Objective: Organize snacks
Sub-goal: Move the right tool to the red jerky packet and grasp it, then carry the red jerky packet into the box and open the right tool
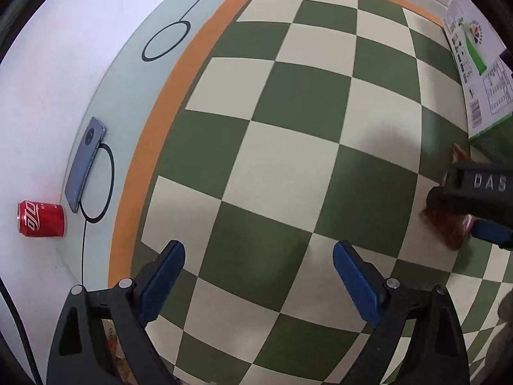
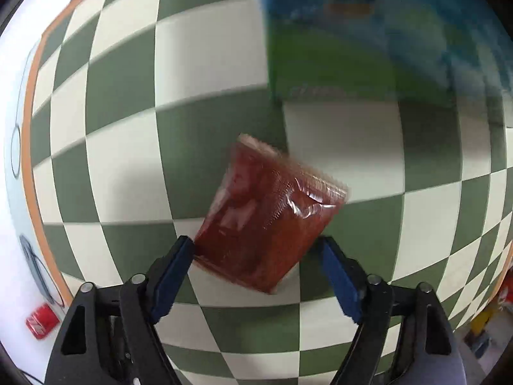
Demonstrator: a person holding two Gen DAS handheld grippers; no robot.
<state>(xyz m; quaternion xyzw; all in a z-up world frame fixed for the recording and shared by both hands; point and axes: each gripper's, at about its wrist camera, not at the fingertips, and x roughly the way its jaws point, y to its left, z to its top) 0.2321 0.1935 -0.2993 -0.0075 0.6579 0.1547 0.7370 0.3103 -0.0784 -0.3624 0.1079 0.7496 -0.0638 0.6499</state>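
One red snack packet [image 2: 267, 221], glossy and soft with crimped ends, lies on the green and cream checkered cloth [image 2: 121, 166], its long axis slanting from lower left to upper right. The right gripper [image 2: 258, 263] stands open around its near end, perhaps touching it. The left gripper [image 1: 259, 271] is open and empty. One green box [image 2: 333, 61] stands behind the packet.

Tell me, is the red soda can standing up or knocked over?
Knocked over. The red soda can lies on its side, its logo running sideways, beside the phone.
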